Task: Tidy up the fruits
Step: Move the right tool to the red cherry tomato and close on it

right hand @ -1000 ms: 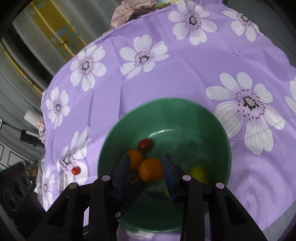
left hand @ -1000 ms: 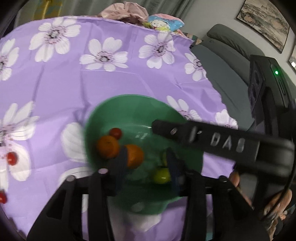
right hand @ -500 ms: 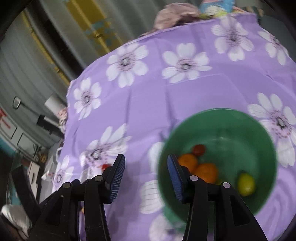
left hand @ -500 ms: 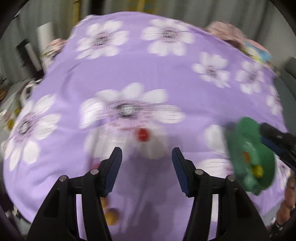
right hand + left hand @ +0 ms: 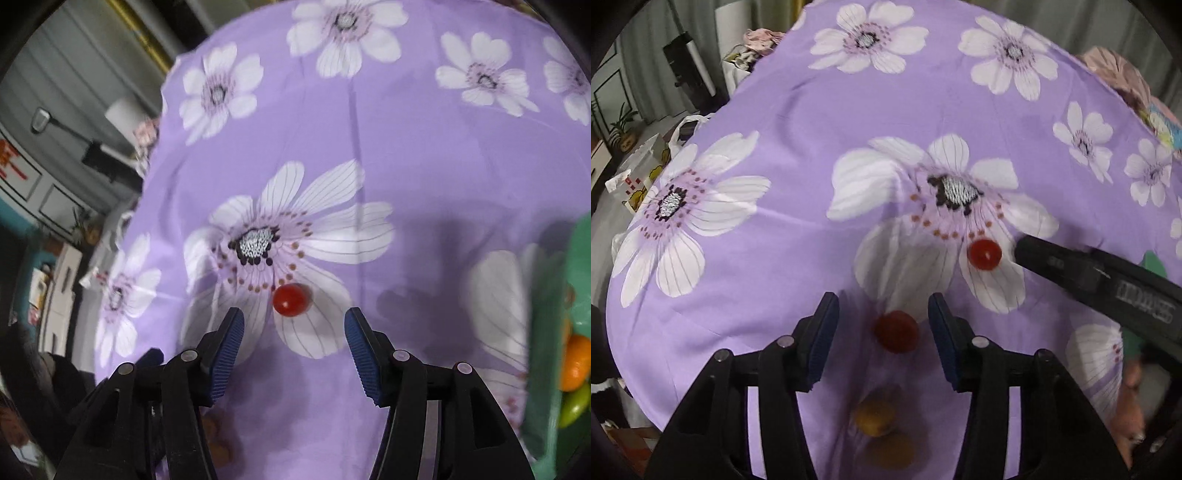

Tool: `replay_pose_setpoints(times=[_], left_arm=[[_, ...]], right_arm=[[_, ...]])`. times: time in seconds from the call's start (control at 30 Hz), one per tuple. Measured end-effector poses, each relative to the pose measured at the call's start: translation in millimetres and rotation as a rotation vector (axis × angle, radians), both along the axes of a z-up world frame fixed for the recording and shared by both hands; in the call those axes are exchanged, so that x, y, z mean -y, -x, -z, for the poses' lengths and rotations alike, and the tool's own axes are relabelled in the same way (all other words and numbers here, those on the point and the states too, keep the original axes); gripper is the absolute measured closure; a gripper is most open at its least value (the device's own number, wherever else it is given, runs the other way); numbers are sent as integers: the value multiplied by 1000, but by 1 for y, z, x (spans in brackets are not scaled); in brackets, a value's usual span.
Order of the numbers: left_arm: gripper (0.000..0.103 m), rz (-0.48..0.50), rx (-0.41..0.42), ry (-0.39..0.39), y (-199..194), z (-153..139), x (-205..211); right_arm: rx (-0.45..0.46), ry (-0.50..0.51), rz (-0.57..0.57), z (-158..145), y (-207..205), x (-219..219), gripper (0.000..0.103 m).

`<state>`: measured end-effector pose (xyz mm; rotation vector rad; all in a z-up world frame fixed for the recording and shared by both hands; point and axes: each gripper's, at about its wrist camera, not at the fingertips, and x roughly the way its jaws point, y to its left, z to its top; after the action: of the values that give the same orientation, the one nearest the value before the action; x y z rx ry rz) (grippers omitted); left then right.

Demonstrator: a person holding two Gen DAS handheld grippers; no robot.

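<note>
My left gripper (image 5: pixel 882 314) is open, with a dark red cherry tomato (image 5: pixel 897 331) lying on the purple flowered cloth between its fingertips. A brighter red cherry tomato (image 5: pixel 984 254) lies further ahead to the right, just off the tip of my right gripper's finger (image 5: pixel 1071 266). In the right wrist view my right gripper (image 5: pixel 293 328) is open, and that bright tomato (image 5: pixel 291 299) lies just ahead of its fingertips. The green bowl (image 5: pixel 554 350) at the right edge holds an orange (image 5: pixel 574 362) and a green fruit (image 5: pixel 574 406).
Two brownish-yellow round fruits (image 5: pixel 875 417) (image 5: pixel 895 450) lie on the cloth under my left gripper. The table's left edge drops off to floor clutter, with bags and a box (image 5: pixel 642 170). A pink bundle (image 5: pixel 1123 77) sits at the far right edge.
Both grippers have left the green bowl and swung left over the cloth. My right gripper let go of the orange, which stays in the bowl. Each now hovers at a cherry tomato.
</note>
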<state>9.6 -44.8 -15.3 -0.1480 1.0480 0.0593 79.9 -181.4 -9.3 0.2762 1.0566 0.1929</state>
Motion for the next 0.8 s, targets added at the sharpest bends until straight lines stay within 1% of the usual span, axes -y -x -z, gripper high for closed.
replay_pose_setpoints(times=[0.03, 0.1, 0.2, 0.27, 0.33, 0.37, 0.43, 0.47, 0.5, 0.6, 0.67, 0.73, 0.8], left_arm=[[57, 2, -6, -16, 0, 3, 1], [58, 9, -9, -30, 0, 5, 4], [59, 11, -12, -46, -1, 9, 5], [61, 0, -26, -62, -3, 13, 5], [62, 5, -26, -79, -4, 15, 6], [62, 4, -25, -84, -3, 15, 6], [60, 1, -24, -86, -4, 16, 6], [60, 3, -26, -87, -4, 17, 6], [60, 3, -23, -91, -4, 17, 7], [61, 2, -13, -108, -3, 19, 8], [70, -11, 6, -129, -2, 18, 8], [75, -18, 22, -150, -1, 17, 8], [84, -31, 38, -171, 0, 14, 6]], right_arm=[[-9, 29, 0, 4, -4, -5, 46], [-26, 53, -3, 10, -8, -11, 52], [-41, 66, -7, 16, -15, -15, 57], [-57, 79, 0, 22, -20, -16, 58], [-68, 81, 7, 26, -24, -16, 60], [-72, 77, 7, 28, -26, -18, 63], [-84, 63, 4, 32, -28, -17, 65], [-88, 60, 5, 34, -28, -17, 67], [-80, 67, 8, 34, -28, -17, 70], [-67, 88, 6, 34, -26, -18, 72], [-67, 85, 8, 34, -24, -17, 72], [-69, 84, 18, 33, -22, -14, 73], [-61, 78, 25, 29, -17, -8, 73]])
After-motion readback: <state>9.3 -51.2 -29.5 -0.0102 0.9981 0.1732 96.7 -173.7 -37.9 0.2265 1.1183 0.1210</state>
